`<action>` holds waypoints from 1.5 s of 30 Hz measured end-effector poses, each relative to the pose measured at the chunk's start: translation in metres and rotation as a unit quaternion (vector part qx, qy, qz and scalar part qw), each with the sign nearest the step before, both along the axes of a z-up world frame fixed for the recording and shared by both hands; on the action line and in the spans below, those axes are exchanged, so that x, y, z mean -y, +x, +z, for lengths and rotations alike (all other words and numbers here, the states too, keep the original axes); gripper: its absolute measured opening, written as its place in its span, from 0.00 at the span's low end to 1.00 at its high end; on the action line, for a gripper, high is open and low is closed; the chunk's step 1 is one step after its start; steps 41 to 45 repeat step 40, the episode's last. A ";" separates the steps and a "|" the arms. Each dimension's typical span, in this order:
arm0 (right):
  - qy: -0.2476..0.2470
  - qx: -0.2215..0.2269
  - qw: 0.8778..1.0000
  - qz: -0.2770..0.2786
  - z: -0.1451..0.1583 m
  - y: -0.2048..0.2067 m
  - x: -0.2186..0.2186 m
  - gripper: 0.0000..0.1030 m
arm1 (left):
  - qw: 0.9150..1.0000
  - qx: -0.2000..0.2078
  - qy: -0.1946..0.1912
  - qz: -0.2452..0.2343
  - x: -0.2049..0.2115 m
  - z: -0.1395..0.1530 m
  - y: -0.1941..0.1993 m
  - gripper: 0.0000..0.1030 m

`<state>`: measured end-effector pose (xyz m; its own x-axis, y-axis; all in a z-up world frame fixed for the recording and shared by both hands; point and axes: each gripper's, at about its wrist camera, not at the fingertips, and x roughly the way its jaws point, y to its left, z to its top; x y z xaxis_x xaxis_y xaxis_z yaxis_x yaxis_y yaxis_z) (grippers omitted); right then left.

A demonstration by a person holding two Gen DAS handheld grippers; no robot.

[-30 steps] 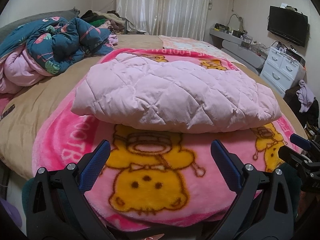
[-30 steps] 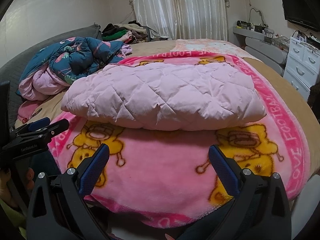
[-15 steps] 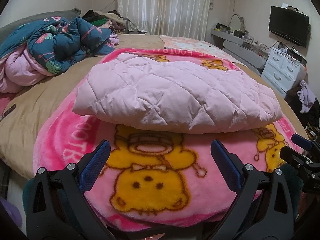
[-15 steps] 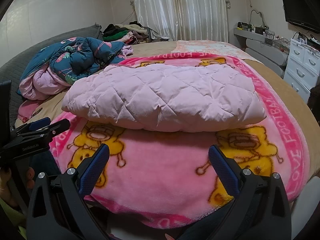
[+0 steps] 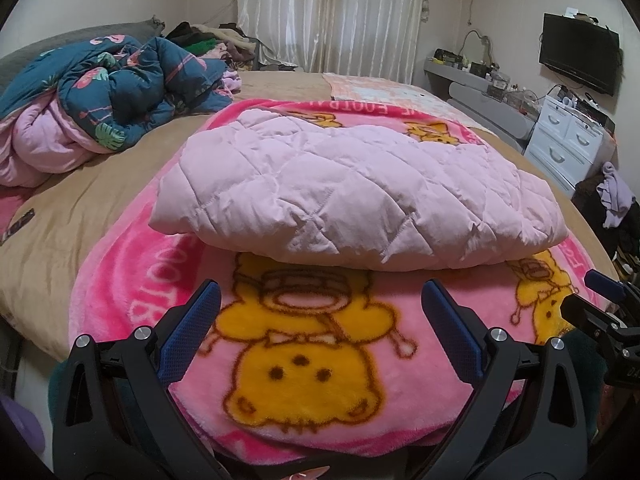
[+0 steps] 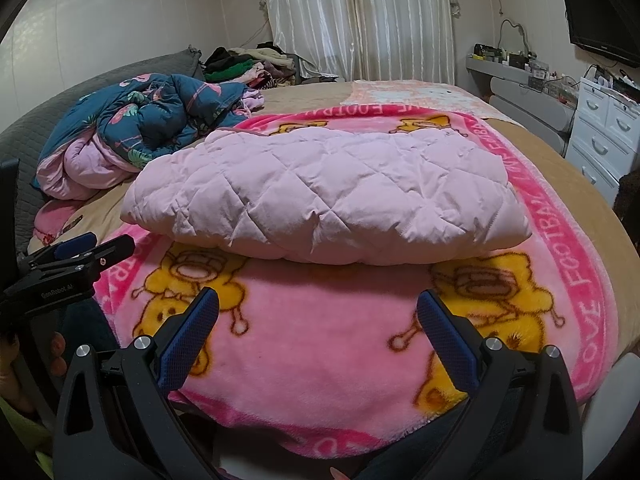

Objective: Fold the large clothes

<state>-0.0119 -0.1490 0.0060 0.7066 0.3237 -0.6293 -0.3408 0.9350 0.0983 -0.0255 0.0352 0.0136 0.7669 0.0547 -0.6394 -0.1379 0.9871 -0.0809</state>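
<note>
On the far left of my left camera I see a bunched-up dark blue quilt (image 5: 120,92) with a pink lining, lying on the tan bedsheet (image 5: 80,200) well apart from the work. Behind it, by the curtain (image 5: 332,16), sits a heap of clothes (image 5: 212,44).

My left gripper (image 5: 320,332) hangs over the near edge of the pink blanket (image 5: 304,360) with the yellow cartoon figures, its fingers (image 5: 188,336) spread wide and holding nothing. Just beyond it, in the middle of the blanket, lies the pale pink quilted coat (image 5: 352,196), folded into a thick, puffy rectangle that runs left to right, its near fold resting on the blanket.

From my right camera, the left gripper (image 6: 94,248) shows at the left edge, beside the blanket's near left corner. My right gripper (image 6: 320,328) is also over the near part of the blanket (image 6: 320,340), fingers (image 6: 448,336) wide apart and empty, short of the coat (image 6: 328,196).

To the far right I see a grey shelf (image 5: 480,92) with small clutter, a white chest of drawers (image 5: 568,140) and a dark television (image 5: 578,58) on the wall.
</note>
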 end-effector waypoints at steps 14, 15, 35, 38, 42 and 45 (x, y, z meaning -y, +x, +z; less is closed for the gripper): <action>-0.007 0.002 1.000 -0.004 -0.001 0.002 0.000 0.96 | 1.000 -0.001 0.006 0.005 0.001 -0.001 0.001 0.91; -0.008 0.001 1.000 -0.004 -0.001 0.002 -0.001 0.96 | 1.000 -0.002 0.005 0.005 0.001 -0.001 0.001 0.91; -0.006 0.002 0.957 -0.289 -0.019 0.020 0.189 0.96 | 0.989 -0.047 -0.019 0.142 -0.127 -0.021 0.045 0.91; -0.025 -0.016 0.910 -0.413 -0.046 0.021 0.287 0.96 | 0.972 -0.056 -0.009 0.227 -0.206 -0.032 0.062 0.91; -0.050 -0.049 0.864 -0.498 -0.073 0.018 0.361 0.96 | 0.956 -0.066 0.017 0.286 -0.255 -0.040 0.071 0.91; -0.050 -0.049 0.864 -0.498 -0.073 0.018 0.361 0.96 | 0.956 -0.066 0.017 0.286 -0.255 -0.040 0.071 0.91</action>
